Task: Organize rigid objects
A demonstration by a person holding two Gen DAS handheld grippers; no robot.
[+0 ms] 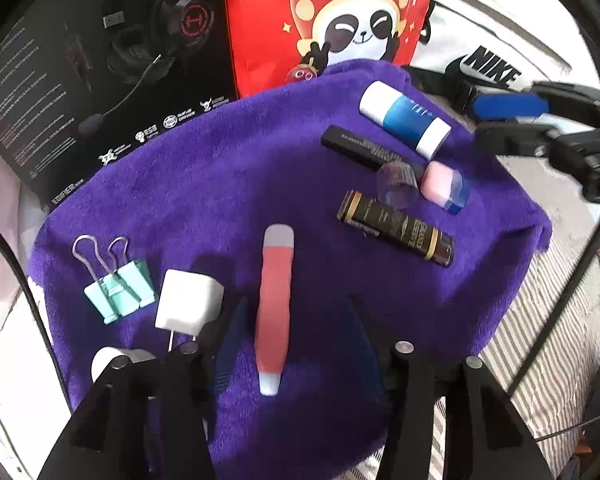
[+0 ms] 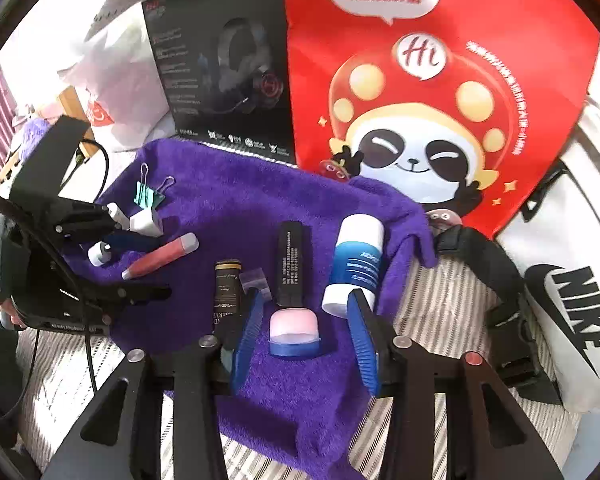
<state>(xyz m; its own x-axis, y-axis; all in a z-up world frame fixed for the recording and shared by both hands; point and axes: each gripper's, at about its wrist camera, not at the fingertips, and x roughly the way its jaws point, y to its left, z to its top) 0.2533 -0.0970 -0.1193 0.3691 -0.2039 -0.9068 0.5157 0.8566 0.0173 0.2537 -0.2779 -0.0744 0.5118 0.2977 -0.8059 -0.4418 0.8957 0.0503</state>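
While both claws hang over the purple towel [image 1: 204, 184], each has one item lying in its gap, and the spacing there decides the coming move.

Seen from the left wrist, the left gripper [image 1: 290, 320] stands open with the red tube [image 1: 276, 308] lying between its blue pads; neither pad presses on it. The tube's long axis runs nearly straight away from the camera, along the fingers rather than across them, with its pale tip towards the wrist and its grey cap far out. A close here would pinch the tube across its narrow width, which suits a slim rigid body. The white plug [image 1: 189, 305] sits just beside the left finger, and the green clip [image 1: 118, 286] lies beyond it.

Through the right wrist view, the right gripper [image 2: 302, 312] is also open, with the pink jar [image 2: 294, 332] centred in its gap and clear of both pads. The jar is squat with no real long axis. The white-and-blue bottle [image 2: 354, 266] lies close to the right finger, while the black-and-gold tube [image 2: 226, 292] and black stick [image 2: 292, 264] lie near the left one, so I judge a sideways drift could knock a neighbour.

Each item is plainly nearer its own claw; the two groups lie well apart on the towel.
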